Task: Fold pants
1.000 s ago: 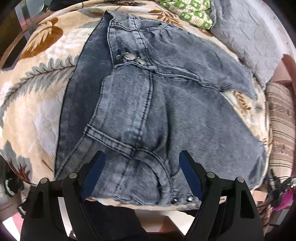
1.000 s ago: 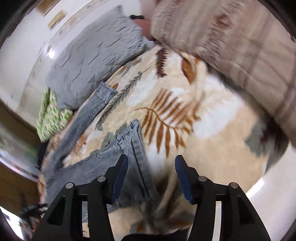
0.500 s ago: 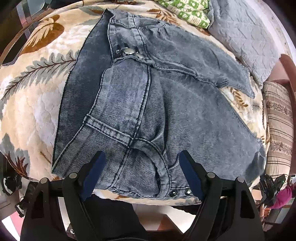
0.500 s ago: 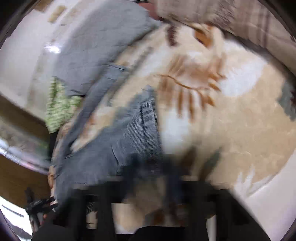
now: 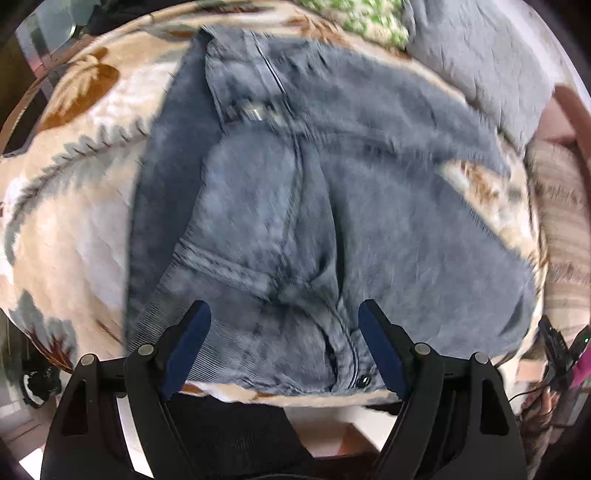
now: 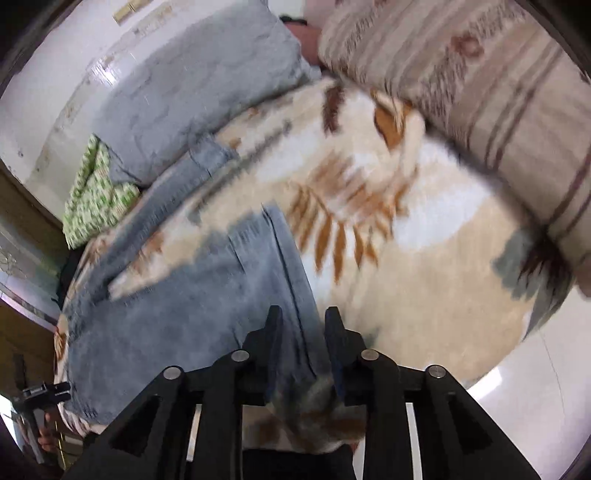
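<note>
Jeans (image 5: 303, 206), a washed grey-blue denim pair, lie spread on a bed covered by a cream blanket (image 5: 70, 206) printed with brown and grey leaves. In the left wrist view the waistband end sits nearest the camera, with a pocket seam, a metal button (image 5: 255, 110) farther up and a small rivet (image 5: 365, 380) near the bottom edge; the legs run away toward a grey pillow (image 5: 480, 62) and a green patterned cloth (image 5: 369, 18).

The left gripper (image 5: 284, 332) hovers over the waistband area with its jaws standing wide apart and nothing pressed between the blue pads (the denim lies beneath them).

In the right wrist view, one hemmed leg end (image 6: 273, 266) lies on the blanket, with a second leg (image 6: 207, 162) stretching toward the grey pillow. The right gripper (image 6: 301, 328) is at the hem edge, its jaws narrow but with a gap; they have just closed and then eased open a little. Denim and blanket show in the gap, yet blur makes it impossible to tell whether the pads are pressing on the cloth. A striped beige pillow (image 6: 480, 92) lies at the upper right.
</note>
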